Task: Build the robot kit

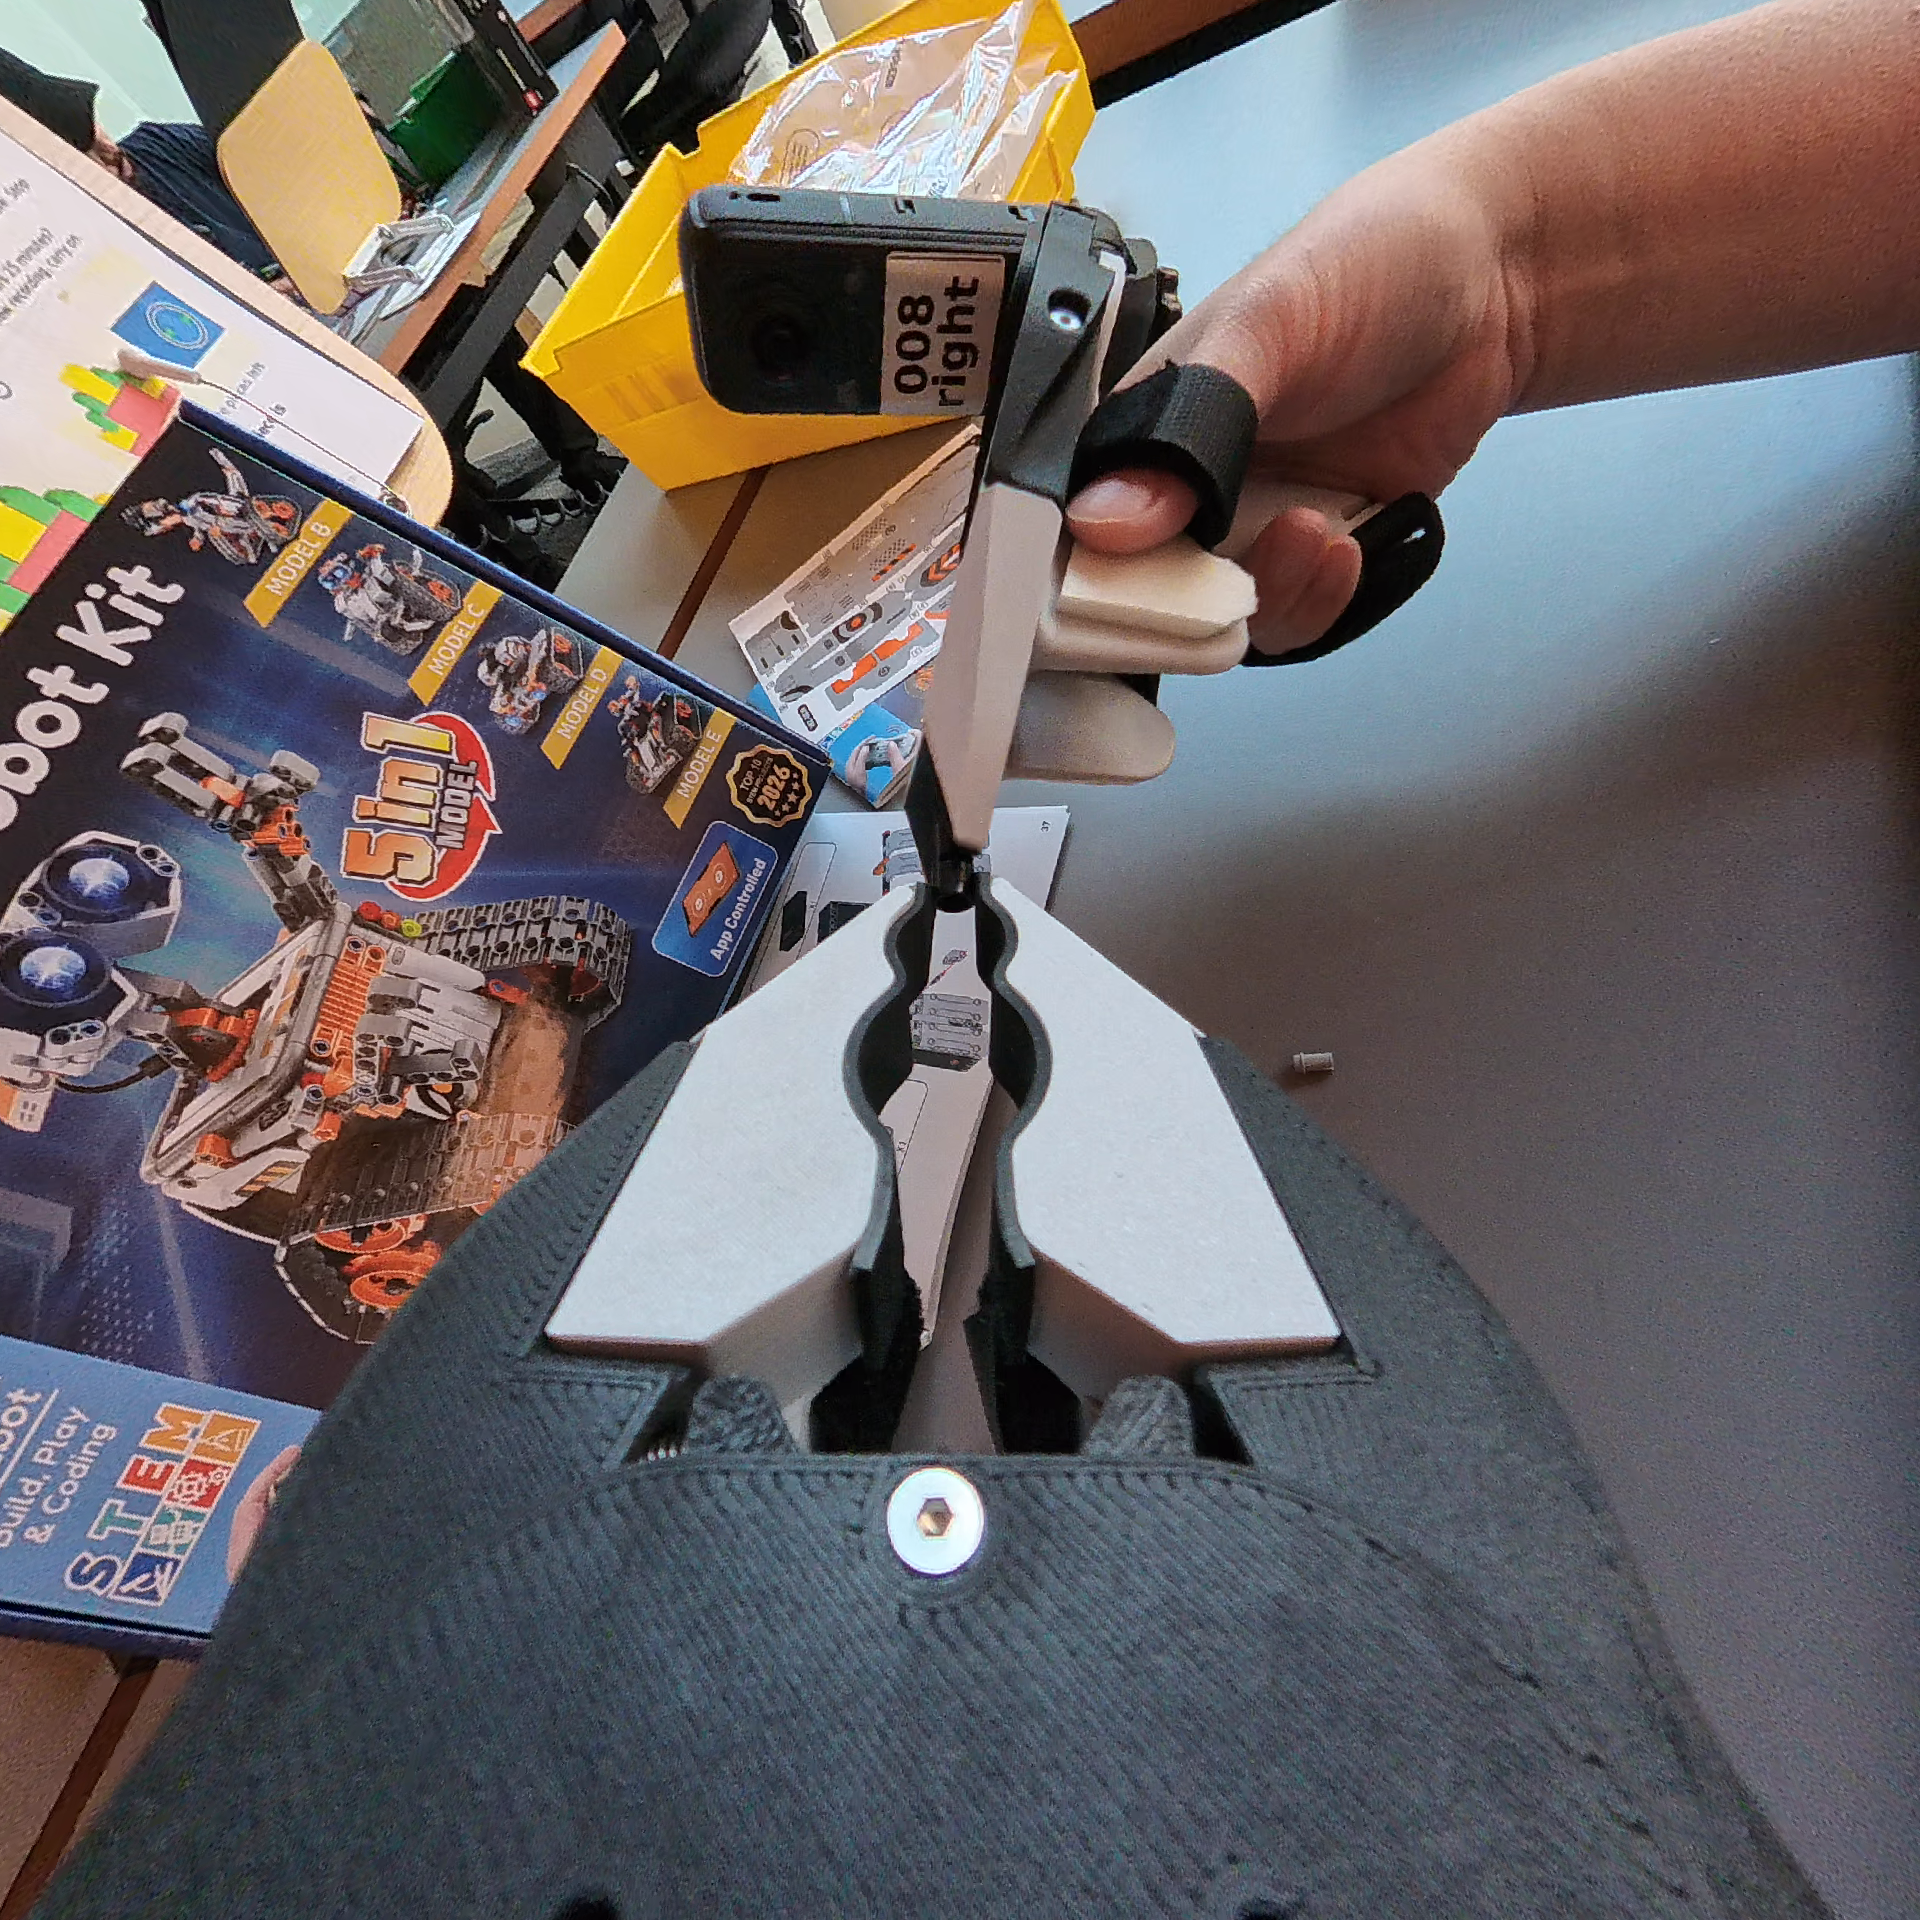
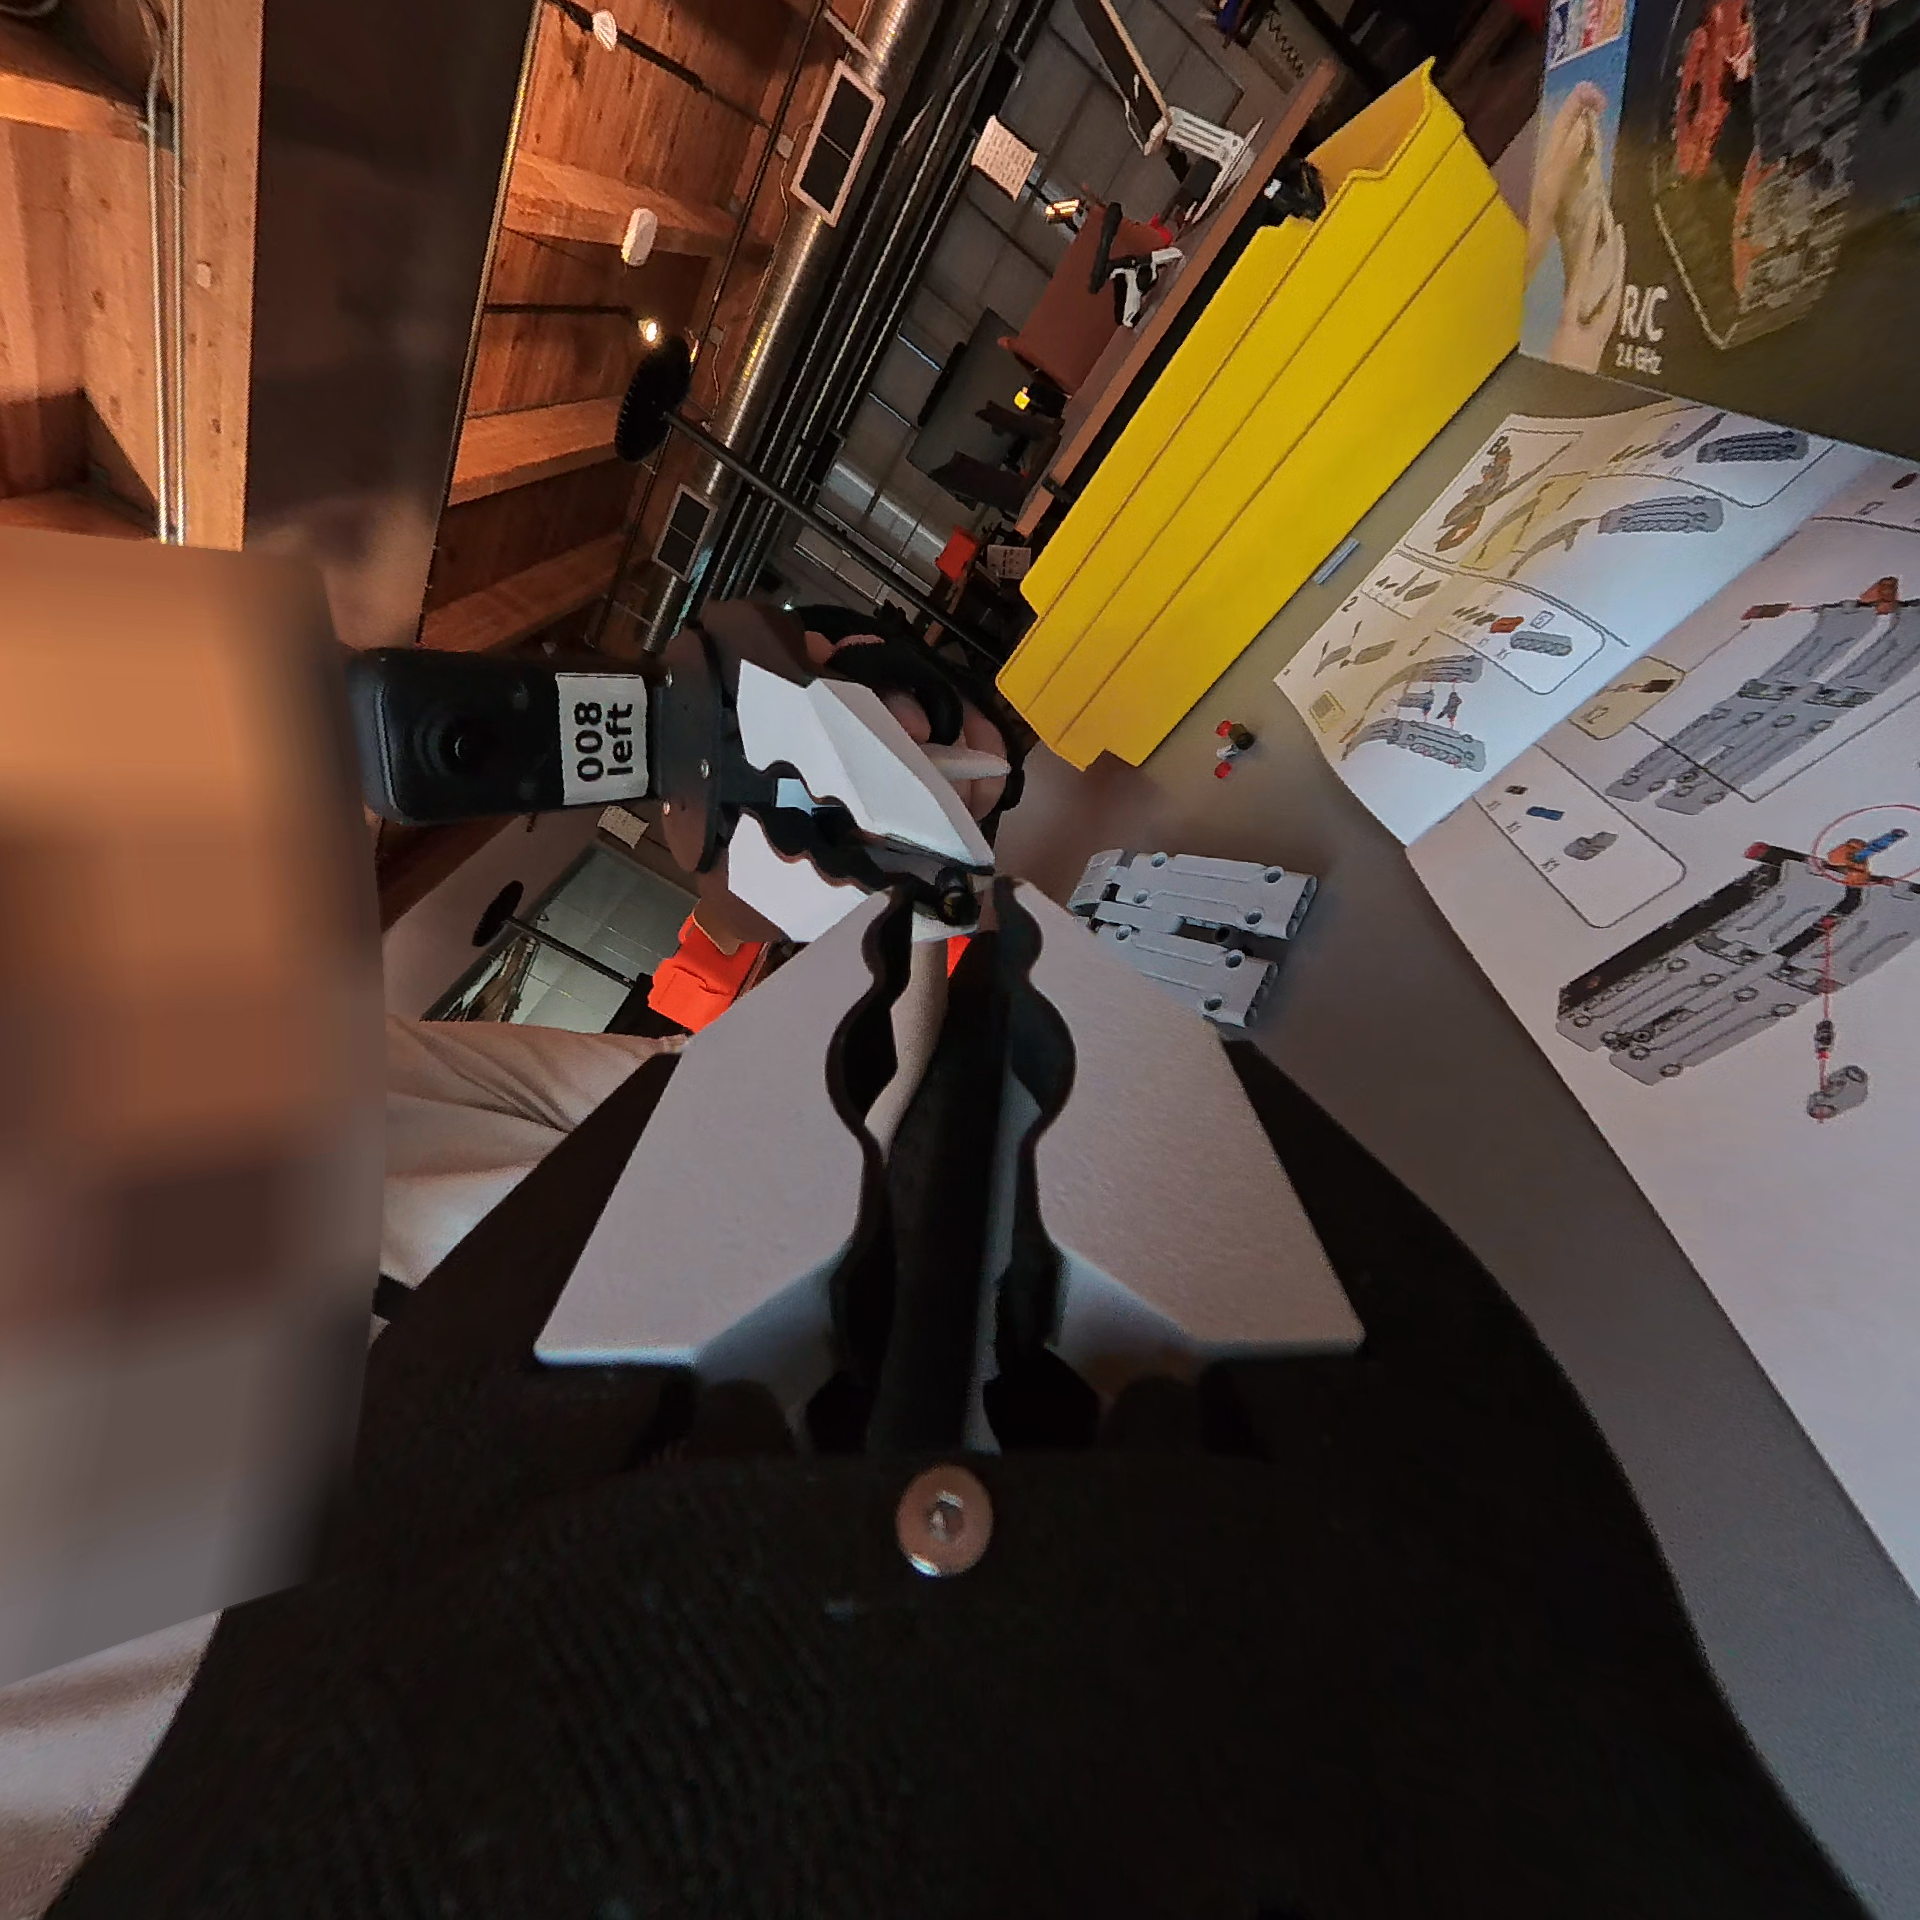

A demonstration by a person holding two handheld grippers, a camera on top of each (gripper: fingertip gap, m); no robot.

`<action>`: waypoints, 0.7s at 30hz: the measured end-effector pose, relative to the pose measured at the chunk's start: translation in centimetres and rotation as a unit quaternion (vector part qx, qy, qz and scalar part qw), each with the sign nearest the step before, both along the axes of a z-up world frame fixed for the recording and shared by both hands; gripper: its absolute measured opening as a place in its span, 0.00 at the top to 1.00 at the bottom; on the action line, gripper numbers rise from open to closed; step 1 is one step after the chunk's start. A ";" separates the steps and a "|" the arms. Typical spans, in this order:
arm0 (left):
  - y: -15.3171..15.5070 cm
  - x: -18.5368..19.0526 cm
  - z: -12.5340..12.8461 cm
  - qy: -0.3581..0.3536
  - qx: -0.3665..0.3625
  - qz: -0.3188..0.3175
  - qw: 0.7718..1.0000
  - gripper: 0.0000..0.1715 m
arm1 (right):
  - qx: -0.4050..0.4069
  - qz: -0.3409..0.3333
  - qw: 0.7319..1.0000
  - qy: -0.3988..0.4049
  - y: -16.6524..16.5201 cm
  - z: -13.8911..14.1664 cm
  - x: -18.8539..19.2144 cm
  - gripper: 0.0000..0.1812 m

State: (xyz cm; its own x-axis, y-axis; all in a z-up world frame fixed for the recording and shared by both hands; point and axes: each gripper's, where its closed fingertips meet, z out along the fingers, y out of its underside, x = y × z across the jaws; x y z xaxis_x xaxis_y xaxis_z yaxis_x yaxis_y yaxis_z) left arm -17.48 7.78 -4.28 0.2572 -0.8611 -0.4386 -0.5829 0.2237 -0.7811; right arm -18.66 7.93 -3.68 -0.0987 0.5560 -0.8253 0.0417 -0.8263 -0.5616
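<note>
My left gripper point(image 1: 953, 891) and right gripper point(image 2: 971, 902) meet tip to tip above the grey table point(image 1: 1507, 935). A small black building-kit part point(image 1: 951, 876) sits between the tips, and both grippers look shut on it. In the right wrist view the part point(image 2: 952, 889) shows a round hole and is pinched in the left gripper's tip point(image 2: 961, 883). In the left wrist view the right gripper point(image 1: 940, 831) comes down from above, held by a hand point(image 1: 1351, 395). A grey assembly of kit beams point(image 2: 1184, 935) lies on the table just beyond the tips.
The open instruction booklet point(image 2: 1662, 935) lies to the right. A yellow bin point(image 2: 1247, 468) stands behind it and also shows in the left wrist view point(image 1: 623, 343), holding plastic bags. A blue kit box point(image 1: 364, 883), a sticker sheet point(image 1: 852, 613), a loose grey pin point(image 1: 1312, 1062) and small red-and-black pieces point(image 2: 1231, 743) are nearby. The grippers are tip to tip, or close to it. Both grippers' tips are roughly 12 cm from the loose grey pin point(image 1: 1312, 1062).
</note>
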 end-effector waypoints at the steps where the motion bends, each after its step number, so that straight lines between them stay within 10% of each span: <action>1: -0.1 0.0 0.0 0.001 0.001 -0.001 1.000 0.97 | 0.001 0.000 1.000 -0.003 0.0 -0.1 -0.1 0.92; 6: -0.1 0.0 0.1 -0.004 -0.001 0.000 1.000 0.93 | -0.005 0.002 1.000 0.008 0.0 0.1 0.0 0.96; 11: -4.2 0.0 -3.2 0.043 -0.183 -0.083 0.979 0.92 | 0.020 -0.030 0.999 0.018 1.5 1.0 2.0 0.96; 21: -4.4 0.2 -10.8 0.222 -0.153 -0.120 0.955 0.96 | 0.032 -0.071 0.997 0.010 3.7 1.1 6.8 0.97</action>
State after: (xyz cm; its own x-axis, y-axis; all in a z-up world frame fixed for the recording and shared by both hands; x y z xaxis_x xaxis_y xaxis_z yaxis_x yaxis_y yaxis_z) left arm -17.29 3.37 -15.08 -0.1164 -0.9773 -0.1771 -0.8327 0.1932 -0.5189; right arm -11.87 11.67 -2.58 -0.0315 0.6163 -0.7869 -0.0848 -0.7861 -0.6123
